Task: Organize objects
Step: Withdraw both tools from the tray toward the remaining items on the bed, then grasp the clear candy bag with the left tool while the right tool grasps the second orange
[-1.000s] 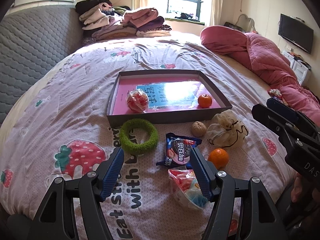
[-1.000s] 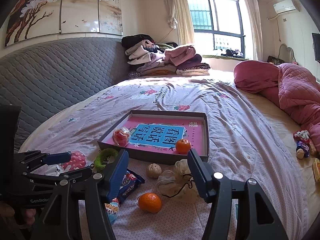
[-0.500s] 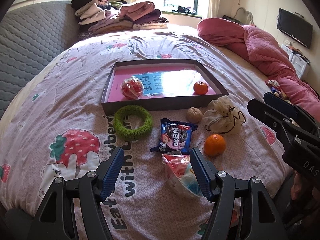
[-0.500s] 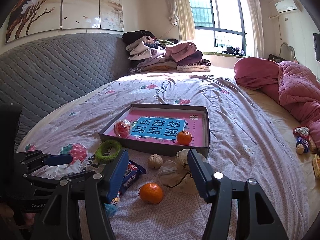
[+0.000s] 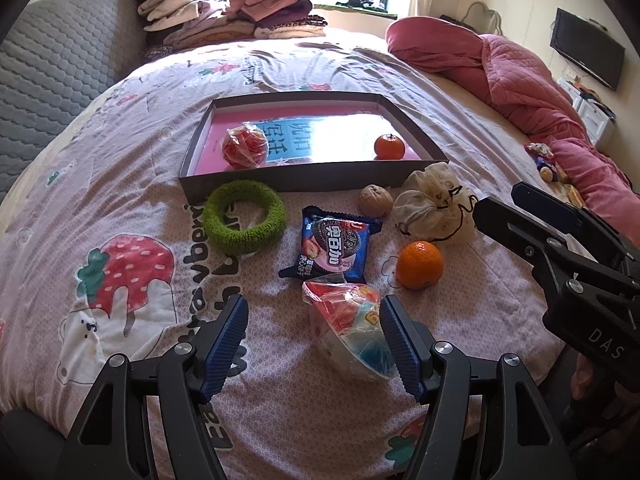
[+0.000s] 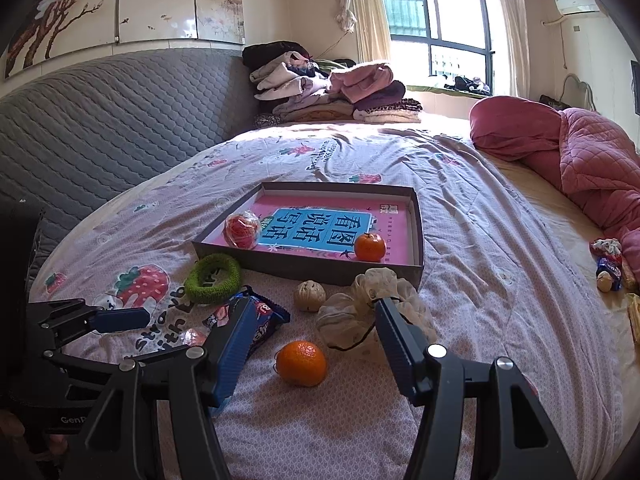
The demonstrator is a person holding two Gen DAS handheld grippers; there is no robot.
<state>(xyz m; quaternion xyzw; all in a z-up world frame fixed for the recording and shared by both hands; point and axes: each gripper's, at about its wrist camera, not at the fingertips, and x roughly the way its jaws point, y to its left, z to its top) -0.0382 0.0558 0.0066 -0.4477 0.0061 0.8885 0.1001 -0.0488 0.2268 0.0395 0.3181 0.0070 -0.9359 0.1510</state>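
Looking down both wrist cameras, I have the bed (image 5: 120,184) spread out under me with its strawberry-print sheet, and the shallow grey box (image 5: 288,182) sits in the middle of it, a pink and blue book lying flat on its floor. Inside the box, a wrapped red ball (image 5: 245,147) rests at the left end and a small orange (image 5: 389,147) at the right end, well apart. On the sheet in front of the box, the green ring (image 5: 244,217) lies just beside the box's near wall, the walnut (image 5: 375,200) sits near that wall further right, and the cream mesh pouch (image 5: 434,208) with its dark drawstring lies just beside the walnut. The blue cookie packet (image 5: 336,246) lies between the ring and a second orange (image 5: 420,265). My left gripper (image 5: 312,340) hangs over the clear snack bag (image 5: 352,328), its jaws wide apart; the bag lies between them, close against the right pad, and I cannot tell whether it touches. My right gripper (image 6: 312,344) also has its jaws spread wide, gripping nothing, with the second orange (image 6: 301,363) lying on the sheet between them and the pouch (image 6: 360,312) just behind its right finger. A pink quilt (image 6: 580,160) is bunched along the far right of the bed.
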